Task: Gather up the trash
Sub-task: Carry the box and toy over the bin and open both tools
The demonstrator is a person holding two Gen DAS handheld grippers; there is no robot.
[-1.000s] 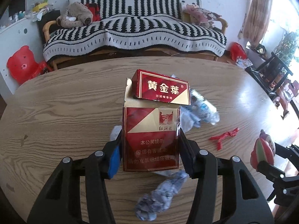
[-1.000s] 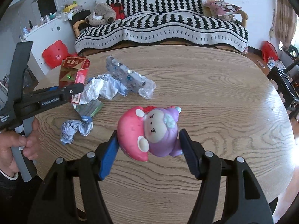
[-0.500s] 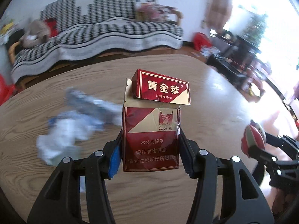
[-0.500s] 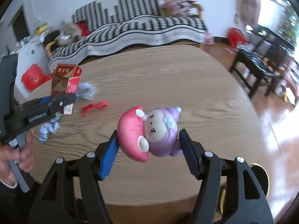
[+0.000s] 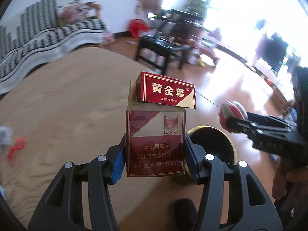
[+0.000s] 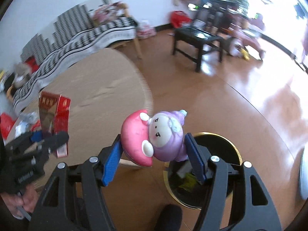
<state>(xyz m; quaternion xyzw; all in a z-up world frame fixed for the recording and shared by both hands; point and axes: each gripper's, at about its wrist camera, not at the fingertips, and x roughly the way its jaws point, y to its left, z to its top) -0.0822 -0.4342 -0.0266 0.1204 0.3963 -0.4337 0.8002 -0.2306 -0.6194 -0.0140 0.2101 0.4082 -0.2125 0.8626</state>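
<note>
Both pieces of trash lifted, neither dropped yet. Left hand-held gripper is clamped on an open red cigarette pack, lid flipped up, blue pads pressing both sides; the pack hangs near the desk edge, with the bin showing just behind it on the floor. Right hand-held gripper is clamped at about half spread on a pink-and-purple mushroom figurine, which hangs above the floor, close over the near rim of the round black bin, gold-rimmed — some scraps already lie inside it. Judged: the carry is nearly over; release of both items is what remains of this trip. More is left on the desk — a red scrap and crumpled paper at the far left edge, so at least one more trip seems needed. Against the frame a second ago: then both grippers faced the striped sofa across the desk, with paper, a crushed bottle and the red scrap spread just beyond the pack; now both views have swung to the side, toward the bright window side of the room, the sofa pushed to the upper left, the bin come into sight. Grips look unchanged — same items, same hold.
</note>
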